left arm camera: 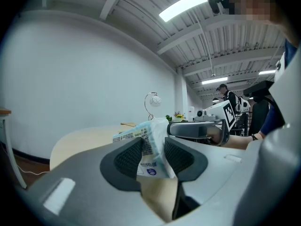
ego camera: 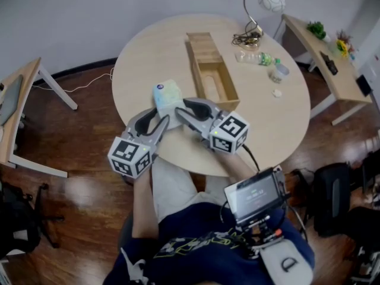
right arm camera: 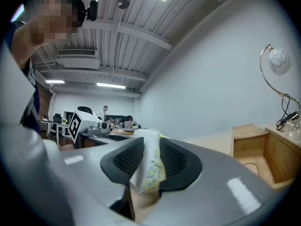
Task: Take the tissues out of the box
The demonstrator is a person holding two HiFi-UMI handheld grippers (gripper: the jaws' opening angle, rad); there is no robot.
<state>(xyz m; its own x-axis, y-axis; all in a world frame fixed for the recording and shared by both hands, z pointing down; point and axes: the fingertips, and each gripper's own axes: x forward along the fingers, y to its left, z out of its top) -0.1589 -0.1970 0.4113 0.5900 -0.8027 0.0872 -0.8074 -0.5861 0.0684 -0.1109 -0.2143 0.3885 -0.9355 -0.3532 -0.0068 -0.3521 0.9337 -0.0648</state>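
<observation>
A soft tissue pack [ego camera: 168, 95] in pale blue, white and yellow wrapping is held over the near part of the round table [ego camera: 142, 58], to the left of the open wooden box [ego camera: 231, 94]. My left gripper [ego camera: 161, 119] is shut on one end of the tissue pack [left arm camera: 149, 145], which is pinched between the ribbed pads. My right gripper [ego camera: 182, 107] is shut on the other end, and the crumpled wrapper [right arm camera: 150, 166] sits between its pads. The box [right arm camera: 256, 149] looks empty inside, with its lid slid back. Both grippers point level and toward each other.
At the table's far right stand a curved lamp [ego camera: 264, 2], a lying plastic bottle [ego camera: 255, 57] and a small cup [ego camera: 279, 71]. A side desk [ego camera: 320, 52] is to the right and another desk [ego camera: 18, 111] to the left. A device [ego camera: 255, 195] hangs at the person's chest.
</observation>
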